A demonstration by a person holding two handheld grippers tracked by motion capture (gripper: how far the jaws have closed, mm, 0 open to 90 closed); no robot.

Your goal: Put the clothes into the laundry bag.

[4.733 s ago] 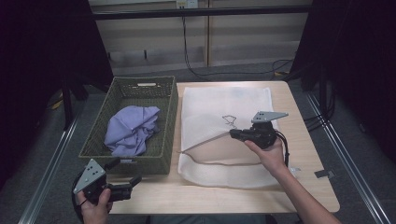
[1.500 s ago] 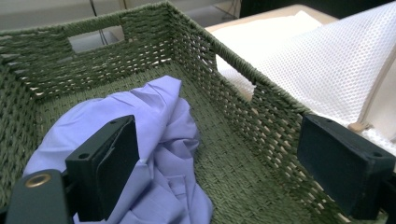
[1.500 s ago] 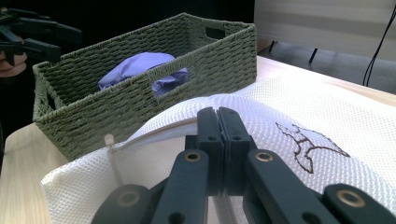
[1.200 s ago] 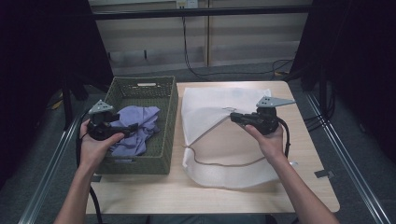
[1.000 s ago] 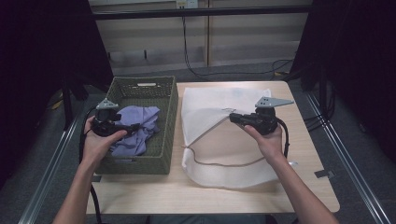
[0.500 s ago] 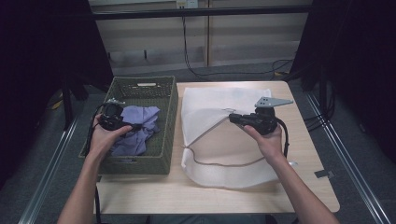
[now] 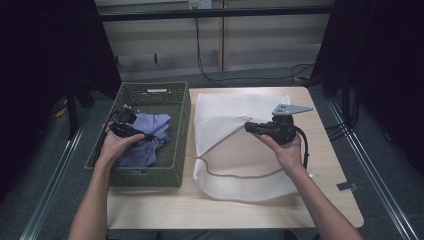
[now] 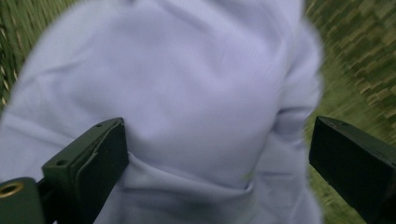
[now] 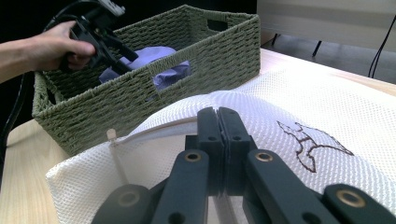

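Left hand-held gripper (image 7: pixel 131 131) wide over lavender cloth (image 8: pixel 187 93) in wicker basket (image 7: pixel 177 130); right hand-held gripper (image 9: pixel 218 122) pinching mesh bag (image 7: pixel 225 107) edge.

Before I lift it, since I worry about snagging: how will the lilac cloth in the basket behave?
Probably floppy: the lilac cloth lies crumpled with soft folds between the open left claw. It looks thin, so likely light. It may drape and drag over the woven basket rim as it rises.

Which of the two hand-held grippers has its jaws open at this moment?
The left hand-held gripper, down in the green woven basket, has its jaws spread wide over the lavender cloth. The right hand-held gripper is shut on the white mesh laundry bag.
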